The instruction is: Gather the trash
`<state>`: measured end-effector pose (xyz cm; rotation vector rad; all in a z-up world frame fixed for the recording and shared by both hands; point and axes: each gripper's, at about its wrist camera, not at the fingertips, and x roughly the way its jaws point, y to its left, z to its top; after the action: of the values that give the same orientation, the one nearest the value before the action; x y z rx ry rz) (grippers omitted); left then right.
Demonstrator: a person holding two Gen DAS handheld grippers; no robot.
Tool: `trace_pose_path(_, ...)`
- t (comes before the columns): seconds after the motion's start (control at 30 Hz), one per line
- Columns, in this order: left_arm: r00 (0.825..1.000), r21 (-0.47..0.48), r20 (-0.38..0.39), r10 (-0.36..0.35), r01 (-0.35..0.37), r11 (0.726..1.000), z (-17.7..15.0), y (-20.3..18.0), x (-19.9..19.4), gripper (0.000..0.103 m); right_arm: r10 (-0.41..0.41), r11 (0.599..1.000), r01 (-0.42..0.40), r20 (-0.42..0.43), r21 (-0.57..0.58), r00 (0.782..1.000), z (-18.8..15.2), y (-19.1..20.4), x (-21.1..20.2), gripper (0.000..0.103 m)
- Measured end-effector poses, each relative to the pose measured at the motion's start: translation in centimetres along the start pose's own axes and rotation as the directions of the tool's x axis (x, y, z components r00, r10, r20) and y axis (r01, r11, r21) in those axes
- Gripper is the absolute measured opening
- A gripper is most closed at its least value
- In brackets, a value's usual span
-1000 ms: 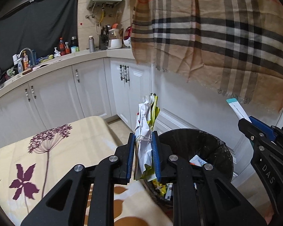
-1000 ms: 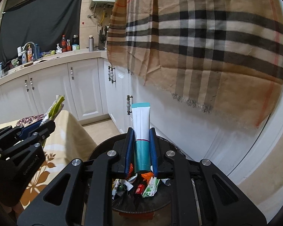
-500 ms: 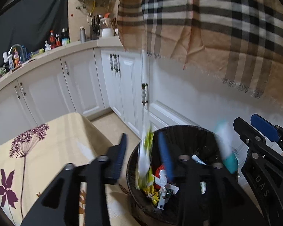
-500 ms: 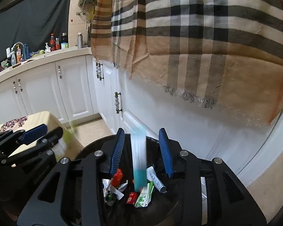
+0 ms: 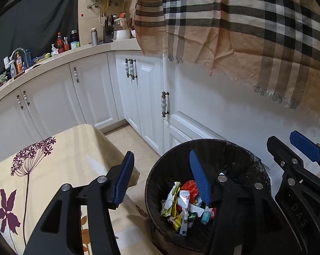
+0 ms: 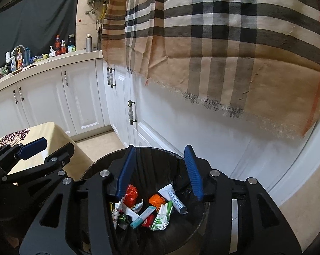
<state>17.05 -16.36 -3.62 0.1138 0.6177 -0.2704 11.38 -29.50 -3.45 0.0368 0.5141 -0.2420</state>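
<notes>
A round black trash bin (image 5: 240,148) with a black liner stands on the floor below both grippers; it also shows in the right wrist view (image 6: 155,155). Inside lie several wrappers and tubes: a white and yellow-green wrapper (image 5: 173,199), a teal and white tube (image 6: 141,216), a white tube (image 6: 172,198), orange scraps (image 6: 156,199). My left gripper (image 5: 161,182) is open and empty, over the bin's left rim. My right gripper (image 6: 158,170) is open and empty above the bin, and shows at the right in the left wrist view (image 5: 296,150).
A table with a beige flowered cloth (image 5: 43,165) stands left of the bin. White kitchen cabinets (image 5: 142,97) run behind it. A plaid scarf (image 5: 245,31) hangs above. The counter (image 5: 53,57) holds bottles.
Both grippers opened. The wrapper fell from the left gripper and the teal tube from the right gripper into the bin. Both views now look further down into the bin.
</notes>
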Motion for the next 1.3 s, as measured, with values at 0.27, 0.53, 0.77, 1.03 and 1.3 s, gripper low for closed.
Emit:
trace_pose_path(0.27, 0.999, -0.001, 0.025, 0.02, -0.02, 1.0, -0.5, 1.3, -2.3, 0.065, 0.003, 1.0, -0.003, -0.009, 0.002, 1.0, -0.1, 0.4, -1.6, 0.054)
trace_pose_path(0.53, 0.997, -0.028, 0.051, 0.055, -0.054, 0.998, -1.5, 3.7, -5.8, 0.072, 0.018, 1.0, -0.018, -0.019, -0.009, 1.0, -0.8, 2.2, -4.0, 0.067)
trace_pose_path(0.77, 0.994, -0.048, 0.071, 0.08, -0.076, 0.996, -2.8, 5.7, -9.5, 0.076, 0.024, 0.999, -0.024, 0.016, -0.037, 1.0, -1.2, 4.0, -7.6, 0.073)
trace_pose_path(1.03, 0.989, -0.05, 0.104, 0.107, -0.103, 0.993, -4.3, 7.1, -13.8, 0.079, 0.02, 0.999, -0.018, 0.076, -0.034, 0.997, -1.3, 4.2, -12.1, 0.077)
trace_pose_path(1.3, 0.987, -0.071, 0.121, 0.103, -0.094, 0.993, -5.3, 7.7, -16.8, 0.081, 0.0, 0.999, 0.005, 0.117, -0.044, 0.993, -2.0, 4.2, -15.4, 0.079)
